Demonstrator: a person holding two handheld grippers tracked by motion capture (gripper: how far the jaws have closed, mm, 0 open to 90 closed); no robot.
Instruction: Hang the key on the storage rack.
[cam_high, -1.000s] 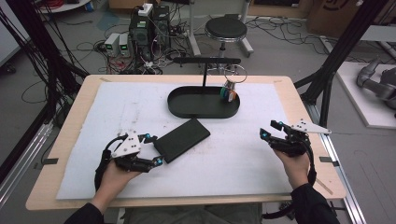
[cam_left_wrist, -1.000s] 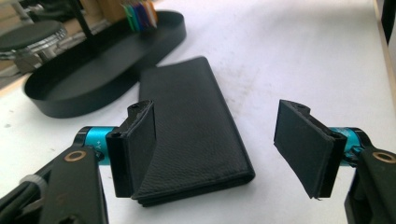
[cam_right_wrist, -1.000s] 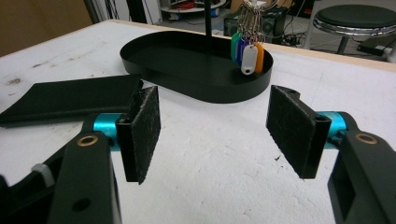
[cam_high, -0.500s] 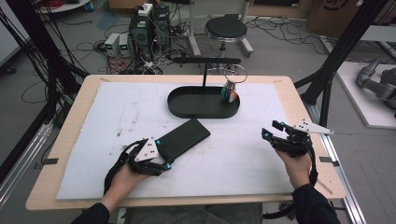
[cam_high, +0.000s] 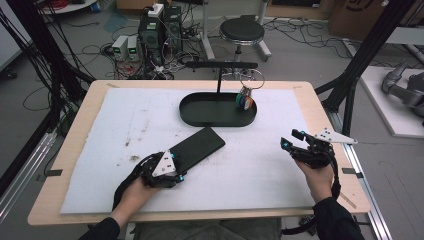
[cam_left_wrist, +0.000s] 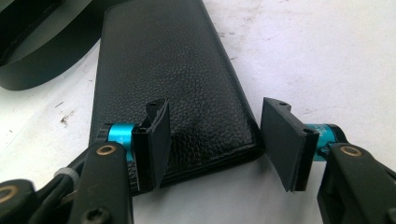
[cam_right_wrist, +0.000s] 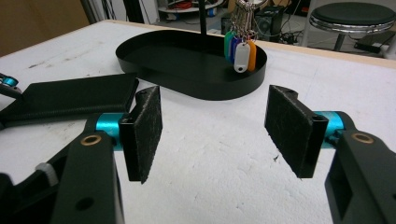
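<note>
Left gripper (cam_left_wrist: 212, 140) at the near end of the wallet, jaws apart.

The flat black leather wallet (cam_high: 196, 148) lies on the white mat (cam_high: 100, 140), its long axis pointing from the left gripper toward the black oval tray (cam_high: 218, 118). One pad is over the leather, one just beside its corner. The right gripper (cam_right_wrist: 212, 135), also spread and empty, is well apart.

Left gripper (cam_high: 175, 172) moves right along the near edge of the table since 1.0 s ago and now sits at the near end of the black wallet (cam_high: 196, 149). Its jaws, spread apart, straddle the wallet's near right corner: one pad (cam_left_wrist: 156, 135) over the leather, the other just off the edge, no clamp yet.
</note>
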